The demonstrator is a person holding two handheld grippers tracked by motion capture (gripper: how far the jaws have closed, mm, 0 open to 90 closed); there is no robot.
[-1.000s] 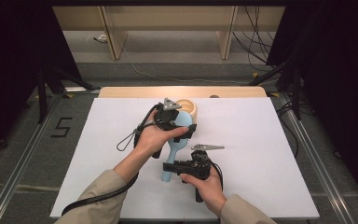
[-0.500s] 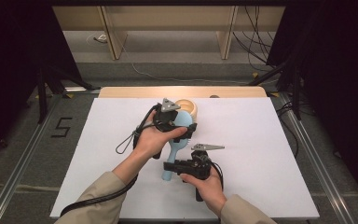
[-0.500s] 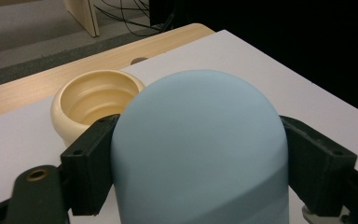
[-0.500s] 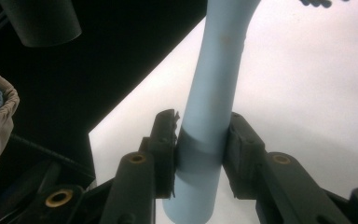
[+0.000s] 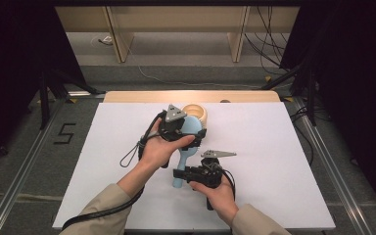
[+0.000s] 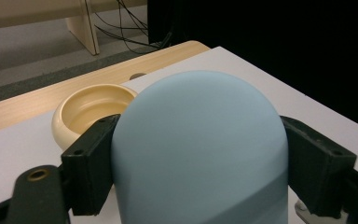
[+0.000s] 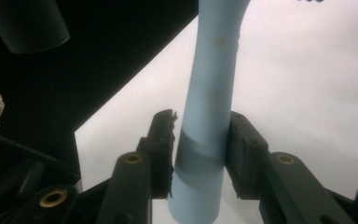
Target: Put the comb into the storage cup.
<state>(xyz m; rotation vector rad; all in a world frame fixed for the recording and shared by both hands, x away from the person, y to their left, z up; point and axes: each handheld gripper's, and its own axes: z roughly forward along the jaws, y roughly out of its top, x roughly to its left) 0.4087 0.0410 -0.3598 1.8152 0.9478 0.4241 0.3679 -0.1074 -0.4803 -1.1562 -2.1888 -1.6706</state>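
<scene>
Nearest me, my right gripper [image 5: 178,173] has its jaws around the handle end of the light blue spatula [image 5: 185,157]; they have just been easing open. Farther out, my left gripper [image 6: 196,161] clamps its broad blade, just before the cream bowl [image 5: 195,113].
</scene>
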